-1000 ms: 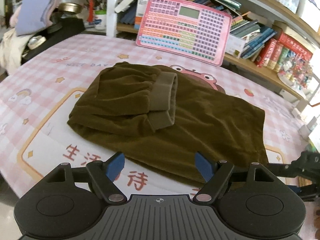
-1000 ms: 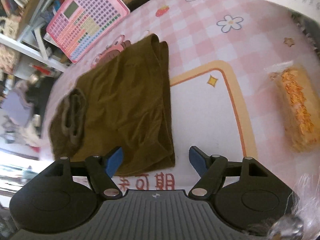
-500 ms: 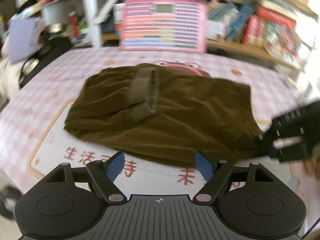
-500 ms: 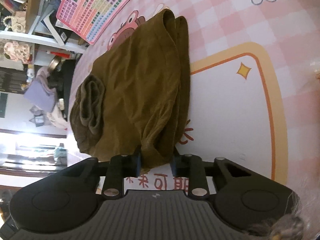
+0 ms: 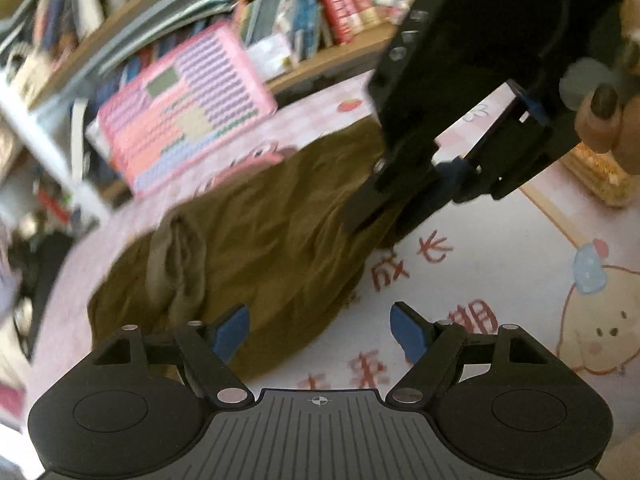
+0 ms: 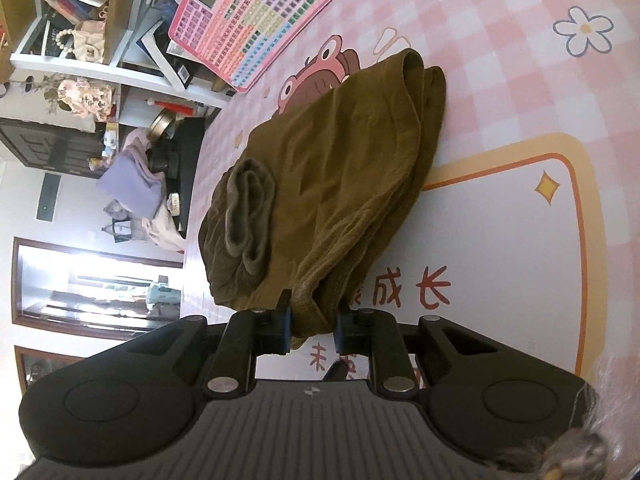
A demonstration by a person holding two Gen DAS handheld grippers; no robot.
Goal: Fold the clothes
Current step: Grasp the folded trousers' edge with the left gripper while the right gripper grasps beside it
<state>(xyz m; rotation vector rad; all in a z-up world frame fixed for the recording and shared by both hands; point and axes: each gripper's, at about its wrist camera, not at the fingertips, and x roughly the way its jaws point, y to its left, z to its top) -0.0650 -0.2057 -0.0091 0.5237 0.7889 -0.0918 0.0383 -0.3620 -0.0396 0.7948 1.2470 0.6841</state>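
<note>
Across the left wrist view, the olive-brown garment (image 5: 256, 240) lies in a folded heap on the table (image 5: 500, 248), which wears a pink checked cloth with red characters and a cartoon chick. The left claw (image 5: 320, 330) hangs low over the near edge of the heap with its blue pads spread wide; the left pad sits above the fabric, the right pad above bare cloth, and nothing is pinched between them. A ribbed cuff (image 5: 176, 264) shows on top of the garment toward its left end. At upper right, the right claw (image 5: 380, 212) reaches down to the garment's right edge, gripped by a person's hand (image 5: 604, 120). Behind the table a pink button board (image 5: 184, 108) leans against a bookshelf (image 5: 320, 12), the whole view blurred. A yellow snack packet (image 5: 596, 172) lies at the right margin. From the right wrist view, the garment (image 6: 328, 184) stretches away from the camera, its ribbed cuff (image 6: 248, 216) at the left and its far end bunched near a cartoon frog printed on the cloth. The right claw (image 6: 312, 326) has its jaws drawn close together and closing, pinching a bunched corner of the garment's near edge between the pads. The pink board (image 6: 256, 16) and the shelves (image 6: 80, 28) sit at upper left, with a lilac cloth (image 6: 128, 184) on dark furniture beyond the table (image 6: 520, 240).
</note>
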